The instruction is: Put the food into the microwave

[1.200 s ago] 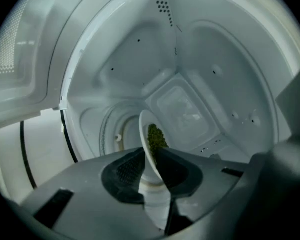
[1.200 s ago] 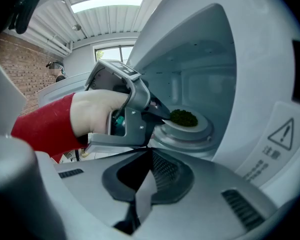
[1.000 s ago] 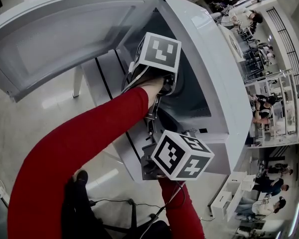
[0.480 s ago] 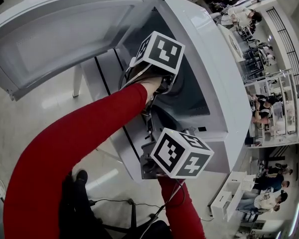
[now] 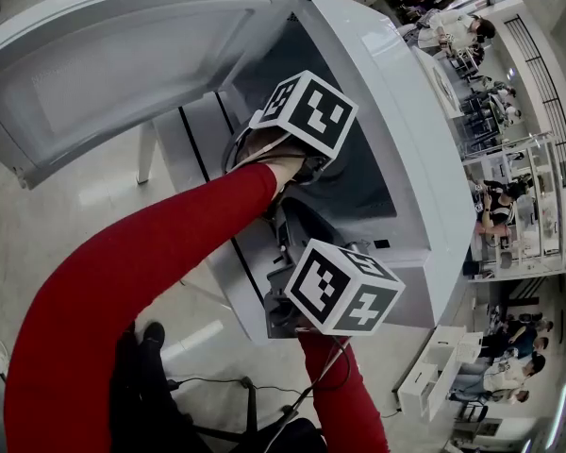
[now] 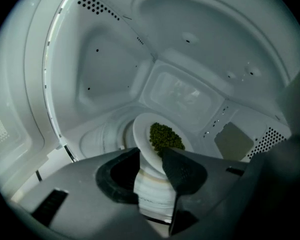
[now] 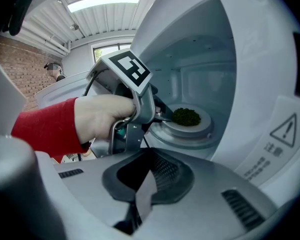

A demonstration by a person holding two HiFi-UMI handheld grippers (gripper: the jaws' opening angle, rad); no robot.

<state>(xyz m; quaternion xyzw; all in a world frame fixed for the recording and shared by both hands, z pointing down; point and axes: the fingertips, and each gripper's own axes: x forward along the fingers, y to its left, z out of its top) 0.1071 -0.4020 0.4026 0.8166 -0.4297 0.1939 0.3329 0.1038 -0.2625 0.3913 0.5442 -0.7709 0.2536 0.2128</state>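
Observation:
A white plate [image 6: 144,134] with a heap of green food [image 6: 165,136] rests on the turntable [image 6: 102,136] inside the white microwave [image 5: 396,130]. My left gripper [image 6: 152,171] reaches into the cavity. Its jaws are opening, with the plate's near rim still between them and the pads no longer pressing on it. The right gripper view shows the same plate [image 7: 204,120] and food [image 7: 186,116] just past the left gripper's tips [image 7: 159,115]. My right gripper [image 7: 147,176] hangs outside the opening, shut and holding nothing.
The microwave door [image 5: 123,64] stands swung wide to the left. The cavity's walls and ceiling [image 6: 190,39] close in around the left gripper. The microwave's front frame [image 7: 270,124] is close on the right gripper's right side. People and desks [image 5: 495,206] are far off at the right.
The left gripper has rolled in place, its marker cube tipping to the right. The right gripper and both red sleeves have kept still.

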